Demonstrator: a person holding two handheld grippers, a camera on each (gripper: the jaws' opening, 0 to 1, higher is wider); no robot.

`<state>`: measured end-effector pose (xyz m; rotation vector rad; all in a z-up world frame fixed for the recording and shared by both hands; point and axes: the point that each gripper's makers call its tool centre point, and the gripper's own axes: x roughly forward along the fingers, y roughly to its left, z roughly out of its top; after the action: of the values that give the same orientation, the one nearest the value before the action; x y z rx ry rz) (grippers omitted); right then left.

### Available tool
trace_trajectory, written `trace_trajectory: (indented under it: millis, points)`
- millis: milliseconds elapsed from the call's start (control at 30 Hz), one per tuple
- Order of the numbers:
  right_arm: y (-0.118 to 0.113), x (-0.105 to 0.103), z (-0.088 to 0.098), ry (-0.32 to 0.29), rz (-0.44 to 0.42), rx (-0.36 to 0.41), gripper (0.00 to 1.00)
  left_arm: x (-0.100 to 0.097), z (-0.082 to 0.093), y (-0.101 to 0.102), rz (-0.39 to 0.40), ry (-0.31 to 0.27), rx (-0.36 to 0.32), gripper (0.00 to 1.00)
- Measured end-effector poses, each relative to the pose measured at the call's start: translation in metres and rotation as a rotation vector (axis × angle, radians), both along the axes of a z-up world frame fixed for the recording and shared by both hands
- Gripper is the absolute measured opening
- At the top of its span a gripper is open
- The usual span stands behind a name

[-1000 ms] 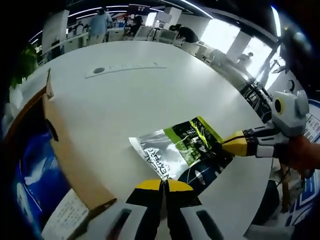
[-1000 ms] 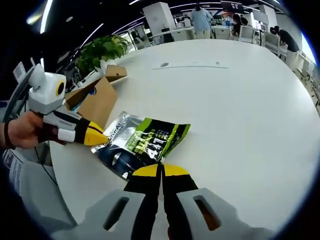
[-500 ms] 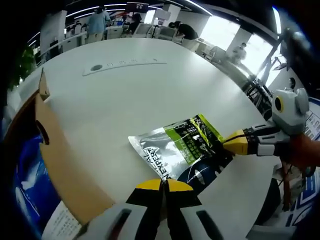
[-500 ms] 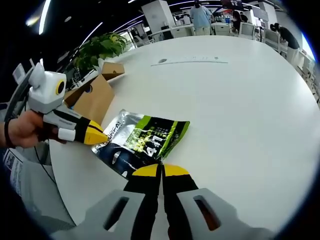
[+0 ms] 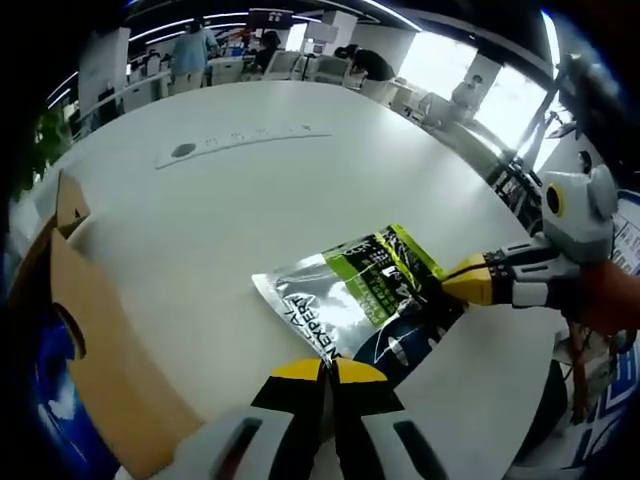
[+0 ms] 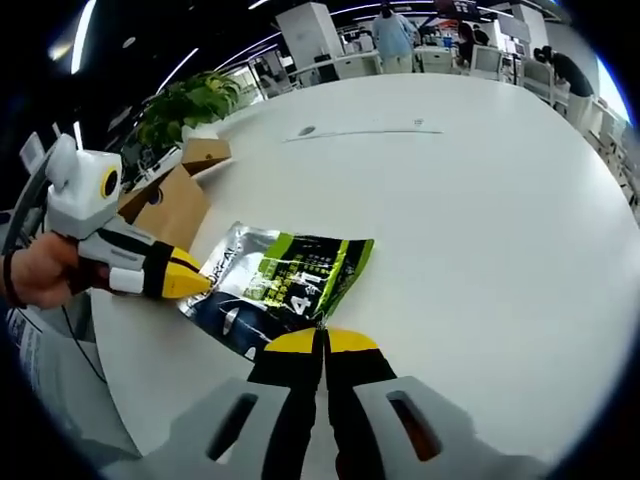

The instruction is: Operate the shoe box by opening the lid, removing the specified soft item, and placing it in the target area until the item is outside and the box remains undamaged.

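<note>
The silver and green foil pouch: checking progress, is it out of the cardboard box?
Out. The silver and green foil pouch lies flat on the white table, beside the brown cardboard box.

Both the left gripper (image 5: 327, 365) and the right gripper (image 6: 323, 340) have jaws pressed together, each hand-held.

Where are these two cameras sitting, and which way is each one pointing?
Left gripper view: rides on the left hand-held gripper, looking along its shut jaws across the white table at the foil pouch; the box sits to its left, and the right hand-held gripper enters from the right, held by a hand.
Right gripper view: rides on the right hand-held gripper, facing the pouch from its opposite edge; the person's other hand shows.
Shared: pouch, box, table, both grippers.
</note>
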<state>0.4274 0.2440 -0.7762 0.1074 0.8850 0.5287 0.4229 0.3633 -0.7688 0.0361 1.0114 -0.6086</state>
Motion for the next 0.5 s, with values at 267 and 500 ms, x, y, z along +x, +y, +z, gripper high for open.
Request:
trace_trajectory:
  millis: [267, 500]
  points:
    - [0.007, 0.016, -0.001, -0.008, 0.003, 0.005, 0.00, 0.014, -0.006, 0.005, 0.082, 0.003, 0.031, 0.05]
    - [0.012, 0.019, -0.003, -0.002, -0.002, 0.016, 0.00, 0.027, -0.007, 0.012, 0.202, -0.022, 0.045, 0.08]
